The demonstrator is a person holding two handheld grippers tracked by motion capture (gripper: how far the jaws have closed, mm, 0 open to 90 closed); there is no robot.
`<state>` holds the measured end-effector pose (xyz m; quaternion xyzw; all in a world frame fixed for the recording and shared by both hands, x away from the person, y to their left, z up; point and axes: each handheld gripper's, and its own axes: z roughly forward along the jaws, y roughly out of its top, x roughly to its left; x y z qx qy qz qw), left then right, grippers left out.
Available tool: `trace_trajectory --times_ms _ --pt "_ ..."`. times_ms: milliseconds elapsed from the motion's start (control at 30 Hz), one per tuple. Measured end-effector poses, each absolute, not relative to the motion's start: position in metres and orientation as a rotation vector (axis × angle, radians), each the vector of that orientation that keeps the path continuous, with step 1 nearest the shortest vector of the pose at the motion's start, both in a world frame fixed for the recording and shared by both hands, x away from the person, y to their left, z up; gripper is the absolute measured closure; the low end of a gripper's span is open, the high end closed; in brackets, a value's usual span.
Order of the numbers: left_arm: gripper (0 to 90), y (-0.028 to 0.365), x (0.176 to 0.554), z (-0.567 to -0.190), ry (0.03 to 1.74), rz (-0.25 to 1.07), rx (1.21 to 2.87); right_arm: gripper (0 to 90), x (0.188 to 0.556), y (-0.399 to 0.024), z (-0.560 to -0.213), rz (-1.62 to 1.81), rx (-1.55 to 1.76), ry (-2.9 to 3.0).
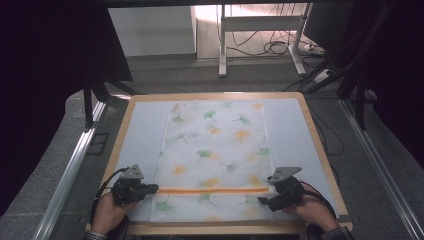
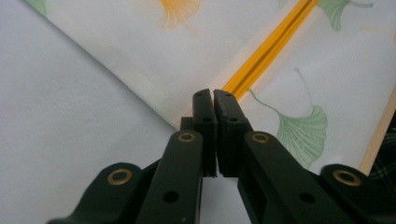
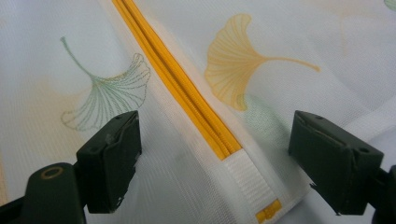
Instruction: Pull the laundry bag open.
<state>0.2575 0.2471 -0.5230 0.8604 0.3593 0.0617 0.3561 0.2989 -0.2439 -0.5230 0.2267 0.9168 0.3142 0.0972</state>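
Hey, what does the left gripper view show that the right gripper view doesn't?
Left gripper view: black jaws nearly together at the zipper's end, plus bare table cover and the table's wooden edge. Right gripper view: jaws wide apart either side of the zipper's other end, where a white tab closes it. Both: the white ginkgo-print bag and its orange zipper.

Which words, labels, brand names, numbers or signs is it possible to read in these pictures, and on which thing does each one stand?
None can be read.
Mesh zipper bag: printed ginkgo leaves, no lettering.
Orange zipper: no marking visible.
Small orange tab at the bag's white end tape: too small to tell whether it bears any text.
Left gripper and right gripper: no labels.
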Motion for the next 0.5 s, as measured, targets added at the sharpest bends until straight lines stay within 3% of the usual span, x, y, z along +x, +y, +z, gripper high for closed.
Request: trace_trajectory --times_ms 167,500 --pt "59.3 0.242 0.256 -0.522 0.905 0.217 2.217 13.3 0.297 -0.243 -0.52 0.904 0.673 2.698" --pt "24.5 0.237 0.25 -0.517 0.917 0.308 2.19 3.9 0.289 -0.244 -0.507 1.008 0.748 2.644"
